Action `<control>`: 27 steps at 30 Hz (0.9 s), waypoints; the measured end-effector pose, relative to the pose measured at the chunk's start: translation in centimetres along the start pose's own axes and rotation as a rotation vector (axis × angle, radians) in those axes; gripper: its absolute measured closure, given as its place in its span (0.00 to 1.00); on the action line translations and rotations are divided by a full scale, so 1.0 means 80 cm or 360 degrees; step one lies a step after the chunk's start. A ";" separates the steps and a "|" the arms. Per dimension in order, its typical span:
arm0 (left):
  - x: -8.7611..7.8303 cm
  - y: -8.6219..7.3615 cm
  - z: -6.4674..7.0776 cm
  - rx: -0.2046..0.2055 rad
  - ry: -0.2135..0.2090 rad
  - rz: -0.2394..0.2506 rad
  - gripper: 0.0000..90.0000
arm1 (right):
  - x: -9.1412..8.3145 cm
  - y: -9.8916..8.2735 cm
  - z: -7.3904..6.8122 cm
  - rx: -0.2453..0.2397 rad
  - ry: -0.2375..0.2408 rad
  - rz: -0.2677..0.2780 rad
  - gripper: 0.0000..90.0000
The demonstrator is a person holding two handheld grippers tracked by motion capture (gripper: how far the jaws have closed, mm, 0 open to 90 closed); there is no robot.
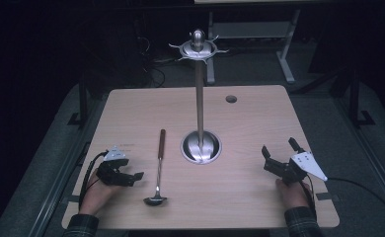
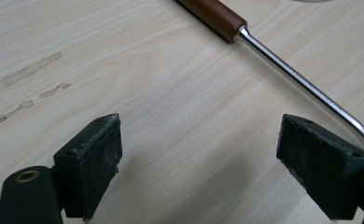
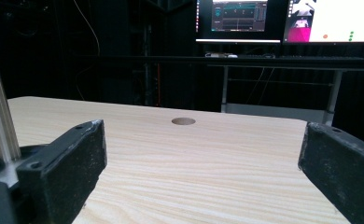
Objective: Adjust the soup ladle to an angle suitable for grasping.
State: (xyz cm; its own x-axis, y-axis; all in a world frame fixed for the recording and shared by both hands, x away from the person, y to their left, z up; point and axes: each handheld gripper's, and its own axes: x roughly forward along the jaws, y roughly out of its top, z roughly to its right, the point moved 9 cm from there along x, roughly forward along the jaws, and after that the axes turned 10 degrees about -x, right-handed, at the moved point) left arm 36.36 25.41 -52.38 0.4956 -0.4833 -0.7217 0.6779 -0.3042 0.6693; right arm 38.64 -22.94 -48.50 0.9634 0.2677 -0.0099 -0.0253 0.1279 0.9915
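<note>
A ladle (image 1: 159, 165) with a brown handle lies flat on the wooden table (image 1: 250, 197), just left of the round base of the tall metal stand (image 1: 200, 143), its bowl toward the person. The left gripper (image 1: 131, 177) rests left of the ladle, jaws spread wide around bare wood, gripping nothing. Right of the stand, the right gripper (image 1: 278, 149) also gapes wide and empty.

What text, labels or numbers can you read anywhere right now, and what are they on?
Nothing is legible.
Monitors behind the table: coloured graphics and lines, too small and blurred to read.
Table near the left gripper: a faint dark mark, too small to tell.
Ladle, stand: no markings seen.
</note>
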 end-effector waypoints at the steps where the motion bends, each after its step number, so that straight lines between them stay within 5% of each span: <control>1: 0.000 0.001 0.000 -0.0012 -0.0002 -0.0001 0.16 | 0.000 0.000 0.000 0.0001 0.0000 0.0000 0.00; 8: -0.003 0.014 0.001 -0.0041 -0.0024 0.0037 0.28 | 0.000 0.000 0.000 -0.0002 -0.0001 0.0000 0.00; 13: -0.002 0.024 0.003 -0.0109 -0.0046 0.0057 0.47 | 0.000 0.000 0.000 -0.0002 -0.0001 0.0000 0.00; 27: 0.012 0.049 0.006 -0.0046 -0.0007 0.0011 0.84 | 0.000 0.000 0.000 -0.0002 -0.0001 0.0000 0.00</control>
State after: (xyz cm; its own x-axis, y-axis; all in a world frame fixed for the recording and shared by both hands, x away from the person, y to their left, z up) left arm 39.19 23.37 -50.35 0.4981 -0.4889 -0.7162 0.6898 -0.2770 0.6689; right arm 38.65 -22.96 -48.50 0.9636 0.2672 -0.0096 -0.0259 0.1288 0.9913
